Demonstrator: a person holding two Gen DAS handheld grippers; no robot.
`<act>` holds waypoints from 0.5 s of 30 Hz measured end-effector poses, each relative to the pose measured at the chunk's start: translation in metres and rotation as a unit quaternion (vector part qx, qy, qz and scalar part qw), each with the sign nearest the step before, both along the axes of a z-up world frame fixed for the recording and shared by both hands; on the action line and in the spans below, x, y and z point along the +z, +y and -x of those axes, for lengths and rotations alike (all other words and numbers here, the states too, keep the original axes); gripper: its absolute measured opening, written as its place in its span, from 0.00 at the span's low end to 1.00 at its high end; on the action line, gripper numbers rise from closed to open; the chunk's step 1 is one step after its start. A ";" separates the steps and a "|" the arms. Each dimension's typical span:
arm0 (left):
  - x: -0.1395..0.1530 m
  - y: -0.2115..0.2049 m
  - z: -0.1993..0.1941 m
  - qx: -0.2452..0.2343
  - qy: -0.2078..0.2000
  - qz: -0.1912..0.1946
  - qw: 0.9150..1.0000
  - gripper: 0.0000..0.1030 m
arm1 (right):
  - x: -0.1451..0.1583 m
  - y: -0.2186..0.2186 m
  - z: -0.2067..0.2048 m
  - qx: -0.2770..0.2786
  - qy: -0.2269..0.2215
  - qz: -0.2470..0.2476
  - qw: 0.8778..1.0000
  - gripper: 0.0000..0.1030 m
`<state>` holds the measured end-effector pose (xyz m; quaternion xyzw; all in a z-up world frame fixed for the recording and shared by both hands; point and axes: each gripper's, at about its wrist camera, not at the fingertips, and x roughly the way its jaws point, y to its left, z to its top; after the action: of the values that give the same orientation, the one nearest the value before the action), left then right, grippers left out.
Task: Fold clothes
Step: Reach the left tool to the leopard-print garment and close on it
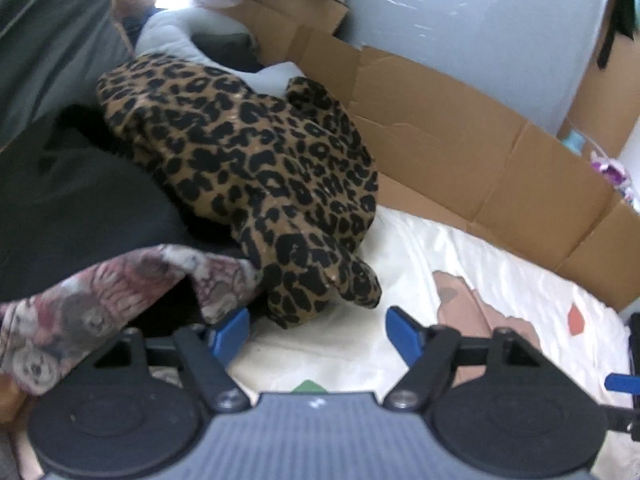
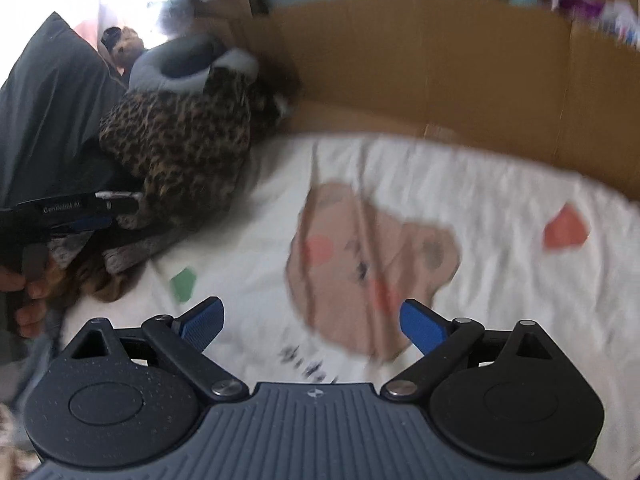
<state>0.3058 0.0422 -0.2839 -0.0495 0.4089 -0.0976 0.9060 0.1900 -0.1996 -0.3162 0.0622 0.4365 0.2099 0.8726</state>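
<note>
A white garment with a bear print (image 2: 376,264) lies spread flat on the surface; it also shows in the left wrist view (image 1: 472,304). A crumpled leopard-print garment (image 1: 256,168) lies at its left edge, also seen in the right wrist view (image 2: 180,140). A pink patterned cloth (image 1: 100,300) rests by my left gripper's left finger. My left gripper (image 1: 318,334) is open just above the white garment, close to the leopard piece. My right gripper (image 2: 312,326) is open and empty over the bear print. The left gripper also shows at the left of the right wrist view (image 2: 86,216).
A cardboard wall (image 1: 460,148) borders the far side; it also shows in the right wrist view (image 2: 420,64). Dark clothes (image 1: 72,196) and a grey ring-shaped cushion (image 2: 180,68) are piled at the left. A grey panel (image 1: 472,28) stands behind the cardboard.
</note>
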 end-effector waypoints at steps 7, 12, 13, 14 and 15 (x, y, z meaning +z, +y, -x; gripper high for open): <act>-0.013 -0.023 -0.018 0.002 -0.011 -0.038 0.999 0.74 | -0.008 -0.019 0.008 -0.011 0.012 -0.009 1.000 0.95; -0.024 -0.031 -0.030 -0.004 -0.004 -0.055 0.998 0.60 | -0.014 -0.033 0.013 -0.019 0.020 -0.015 1.000 0.95; -0.026 -0.032 -0.032 -0.004 -0.004 -0.057 0.998 0.55 | -0.016 -0.036 0.014 -0.020 0.022 -0.017 0.999 0.95; -0.026 -0.032 -0.032 -0.001 -0.006 -0.056 0.998 0.47 | -0.017 -0.039 0.015 -0.022 0.024 -0.018 0.999 0.95; -0.027 -0.032 -0.033 0.001 -0.007 -0.055 0.998 0.43 | -0.018 -0.041 0.016 -0.023 0.025 -0.019 0.999 0.95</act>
<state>0.3387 0.0105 -0.3106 0.0005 0.4069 -0.0742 0.9105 0.1735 -0.2409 -0.3342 0.0944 0.4527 0.1963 0.8646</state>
